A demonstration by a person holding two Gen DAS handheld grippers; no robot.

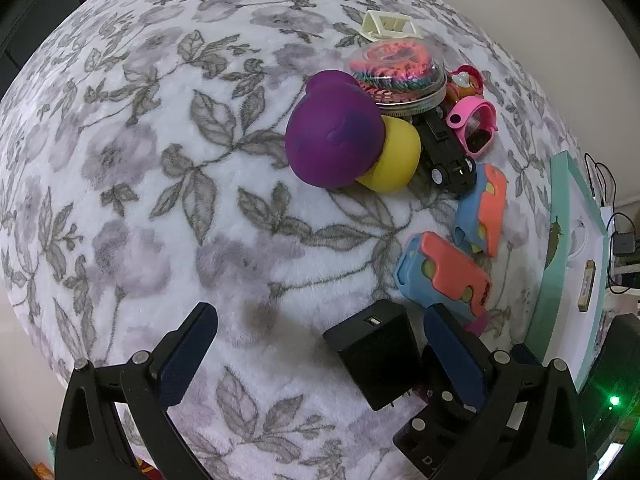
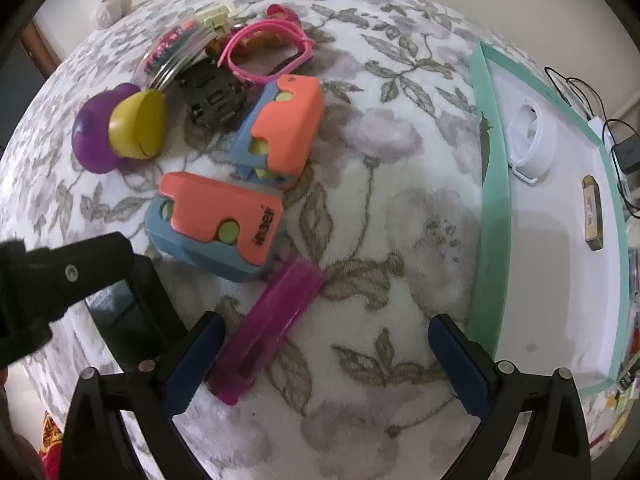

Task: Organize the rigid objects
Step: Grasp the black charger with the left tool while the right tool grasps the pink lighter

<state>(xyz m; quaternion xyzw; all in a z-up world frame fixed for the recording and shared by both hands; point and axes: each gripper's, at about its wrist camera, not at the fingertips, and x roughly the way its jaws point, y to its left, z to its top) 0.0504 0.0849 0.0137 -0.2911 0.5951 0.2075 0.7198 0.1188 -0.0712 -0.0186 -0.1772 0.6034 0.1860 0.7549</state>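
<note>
My left gripper [image 1: 320,324] is open low over the floral blanket; a black charger block [image 1: 376,360] lies between its fingers, close to the right one. My right gripper [image 2: 326,334] is open and empty; a translucent magenta case [image 2: 266,330] lies by its left finger. Two coral-and-blue boxes [image 2: 216,224] [image 2: 282,130] lie ahead; they also show in the left wrist view [image 1: 444,276] [image 1: 482,208]. A purple ball [image 1: 334,130], a yellow one [image 1: 394,156], a black toy car [image 1: 446,152], a pink watch [image 1: 474,122] and a clear jar of bands [image 1: 396,72] lie clustered behind.
A mint-rimmed white tray [image 2: 490,184] on the right holds a white strap [image 2: 534,140] and a small wooden block [image 2: 592,212]. A cream plastic frame [image 1: 390,24] lies at the far edge. Cables and an adapter [image 2: 628,152] lie beyond the tray. The left gripper's body [image 2: 60,280] shows at the right view's left.
</note>
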